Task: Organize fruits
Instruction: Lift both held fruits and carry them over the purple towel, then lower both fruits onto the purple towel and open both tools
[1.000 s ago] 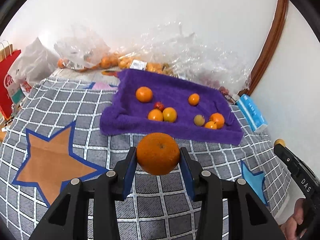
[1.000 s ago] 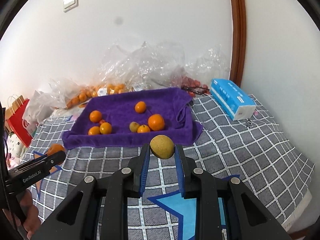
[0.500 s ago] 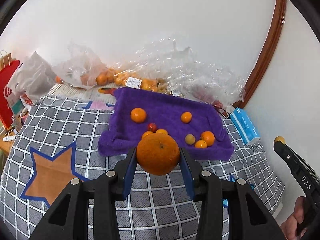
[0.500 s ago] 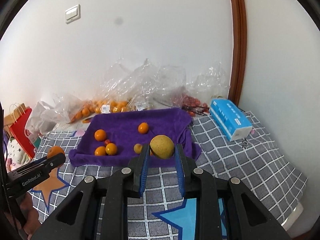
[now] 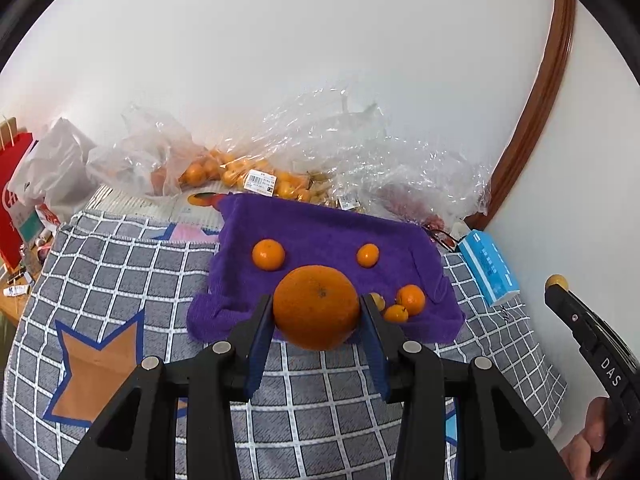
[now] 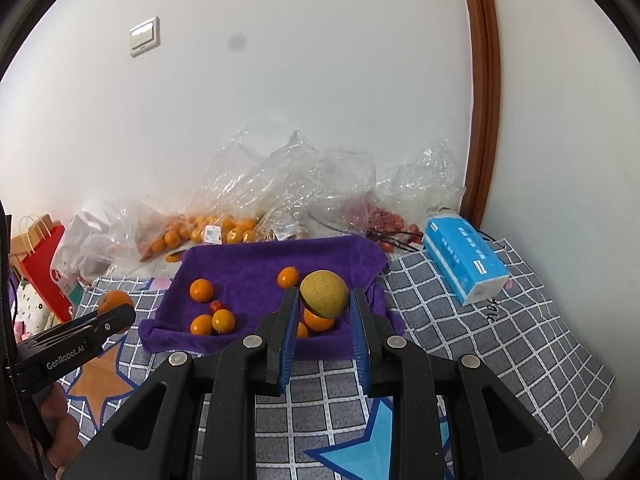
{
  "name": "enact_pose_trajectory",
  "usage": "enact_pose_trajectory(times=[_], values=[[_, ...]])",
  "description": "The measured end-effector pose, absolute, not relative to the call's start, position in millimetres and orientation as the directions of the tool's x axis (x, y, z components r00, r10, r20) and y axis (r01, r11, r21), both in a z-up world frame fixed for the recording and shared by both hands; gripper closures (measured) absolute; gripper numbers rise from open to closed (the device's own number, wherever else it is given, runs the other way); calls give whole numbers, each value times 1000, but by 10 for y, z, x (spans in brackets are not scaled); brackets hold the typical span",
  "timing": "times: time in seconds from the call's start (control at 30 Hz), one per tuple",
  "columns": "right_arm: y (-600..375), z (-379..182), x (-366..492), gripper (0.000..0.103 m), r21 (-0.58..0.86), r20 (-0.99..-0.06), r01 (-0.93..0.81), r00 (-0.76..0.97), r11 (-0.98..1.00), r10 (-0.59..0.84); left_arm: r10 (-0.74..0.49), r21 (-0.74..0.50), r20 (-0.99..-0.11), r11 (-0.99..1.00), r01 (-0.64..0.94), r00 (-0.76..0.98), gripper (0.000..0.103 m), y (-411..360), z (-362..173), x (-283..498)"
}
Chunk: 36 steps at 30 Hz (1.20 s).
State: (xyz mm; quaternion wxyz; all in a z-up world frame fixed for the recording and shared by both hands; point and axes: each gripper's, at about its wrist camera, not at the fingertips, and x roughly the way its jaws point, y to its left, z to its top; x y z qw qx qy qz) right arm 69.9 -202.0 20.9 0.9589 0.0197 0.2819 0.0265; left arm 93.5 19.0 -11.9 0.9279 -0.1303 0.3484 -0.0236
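Above the purple towel [image 5: 320,236], both loads are now raised higher: orange [image 5: 316,306] clamped in left tongs [image 5: 316,320], yellowish fruit [image 6: 324,294] in right tongs [image 6: 324,312]; sorting placement pending.

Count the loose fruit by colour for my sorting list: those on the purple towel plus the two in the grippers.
Orange fruits: 7, six on the purple towel plus the big orange in the left gripper
Red fruit: 1, on the towel
Yellowish fruits: 2, one on the towel plus the tan fruit in the right gripper
Total: 10
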Motion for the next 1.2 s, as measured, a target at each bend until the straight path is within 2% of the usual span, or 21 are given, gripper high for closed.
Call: enact_pose_trajectory(times=[1.2], values=[[-2012,-235,1694,78,18,-621,-57,782,998,56,-134,-258,-701,963,-74,701,63,243,-410,1800]])
